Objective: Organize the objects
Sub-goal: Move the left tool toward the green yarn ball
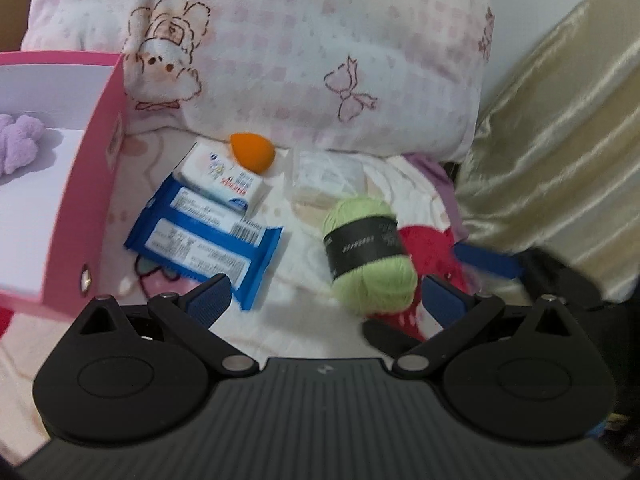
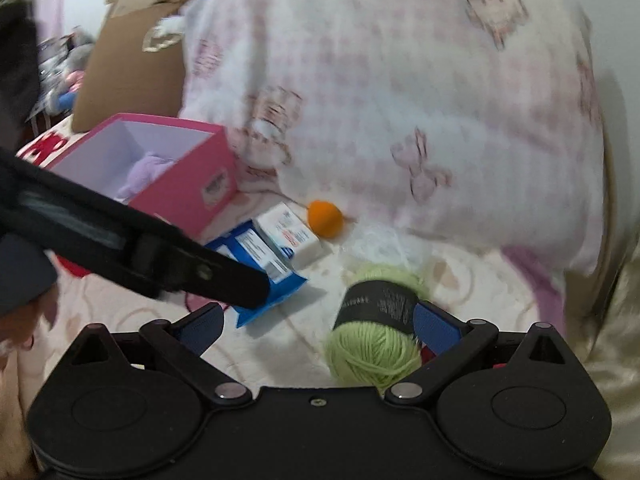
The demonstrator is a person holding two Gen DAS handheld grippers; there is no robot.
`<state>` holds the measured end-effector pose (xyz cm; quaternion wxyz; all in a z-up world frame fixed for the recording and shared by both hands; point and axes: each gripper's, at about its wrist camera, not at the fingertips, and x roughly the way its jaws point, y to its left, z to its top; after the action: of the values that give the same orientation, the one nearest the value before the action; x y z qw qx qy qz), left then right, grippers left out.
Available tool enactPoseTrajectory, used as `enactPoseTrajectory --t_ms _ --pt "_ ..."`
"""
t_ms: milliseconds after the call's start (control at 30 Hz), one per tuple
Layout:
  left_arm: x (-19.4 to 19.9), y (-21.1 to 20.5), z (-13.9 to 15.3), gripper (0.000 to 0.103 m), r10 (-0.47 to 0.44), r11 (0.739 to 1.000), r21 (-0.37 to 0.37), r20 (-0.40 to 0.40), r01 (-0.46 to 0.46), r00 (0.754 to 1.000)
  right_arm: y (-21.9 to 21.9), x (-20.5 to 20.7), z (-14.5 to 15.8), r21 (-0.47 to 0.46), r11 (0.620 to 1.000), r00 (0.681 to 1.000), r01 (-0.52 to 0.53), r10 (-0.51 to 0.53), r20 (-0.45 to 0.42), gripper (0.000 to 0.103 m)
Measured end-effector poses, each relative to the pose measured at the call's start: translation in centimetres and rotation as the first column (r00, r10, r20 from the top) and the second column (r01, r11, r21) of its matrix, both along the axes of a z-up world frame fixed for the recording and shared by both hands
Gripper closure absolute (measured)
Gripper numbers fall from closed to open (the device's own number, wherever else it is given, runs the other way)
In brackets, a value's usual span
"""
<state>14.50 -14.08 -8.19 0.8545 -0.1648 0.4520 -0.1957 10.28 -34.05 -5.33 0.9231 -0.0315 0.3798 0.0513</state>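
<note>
Box: pink box [image 1: 86, 184], open-topped with a white inside, at 9 o'clock in the left wrist view, standing on the bed [image 1: 304, 320].
Box contents: purple fluffy item [image 1: 18, 142] lying inside against the far wall.
Wipes: blue packet [image 1: 204, 240] with white labels, flat on the bed just right of the box, around 10 o'clock of the left gripper.
Carton: small white carton [image 1: 224, 178] with red and blue print, resting on the far end of the blue packet.
Sponge: orange teardrop sponge [image 1: 252, 152], touching the carton's far corner, at the foot of the pillow.
Pillow: large white-and-pink pillow [image 1: 320, 52] with rabbit and bow prints, across 12 o'clock.
Clear pouch: blurred see-through packet [image 1: 328, 176] right of the sponge; contents cannot be told.
Yarn: green yarn ball [image 1: 370, 252] with a black band, on the bed at 1 o'clock of the left gripper.
Red item: red cloth [image 1: 432, 256] just behind and right of the yarn.
Left gripper [image 1: 326, 300]: jaws spread wide, nothing between them, above the bed.
Right gripper [image 2: 316, 324]: jaws spread; its right pad touches the yarn's black band, the left pad stands apart from it.
Curtain: gold satin fabric [image 1: 560, 140] at 3 o'clock.
</note>
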Motion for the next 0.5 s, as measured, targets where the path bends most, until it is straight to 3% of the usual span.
enactPoseTrajectory --t_ms 133,267,367,500 --pt "1.3 -0.8 -0.9 0.003 0.016 1.000 -0.008 0.013 -0.016 1.000 -1.6 1.6 -2.5 0.072 0.991 0.993 0.113 -0.111 -0.034 0.001" --pt "2.3 -1.5 -1.6 0.003 0.017 1.000 -0.021 0.035 -0.016 0.999 -2.7 1.9 -3.2 0.081 0.979 0.982 0.189 -0.186 -0.047 0.001" --pt "3.0 -2.4 -2.4 0.003 0.005 0.998 -0.059 0.025 -0.003 1.000 -3.0 2.2 -3.6 0.105 0.975 0.980 0.197 -0.192 -0.056 0.004" --pt "3.9 -3.8 -4.1 0.008 -0.001 0.995 -0.100 -0.021 -0.001 1.000 -2.8 2.9 -4.7 0.066 0.976 0.974 0.209 -0.201 -0.107 0.009"
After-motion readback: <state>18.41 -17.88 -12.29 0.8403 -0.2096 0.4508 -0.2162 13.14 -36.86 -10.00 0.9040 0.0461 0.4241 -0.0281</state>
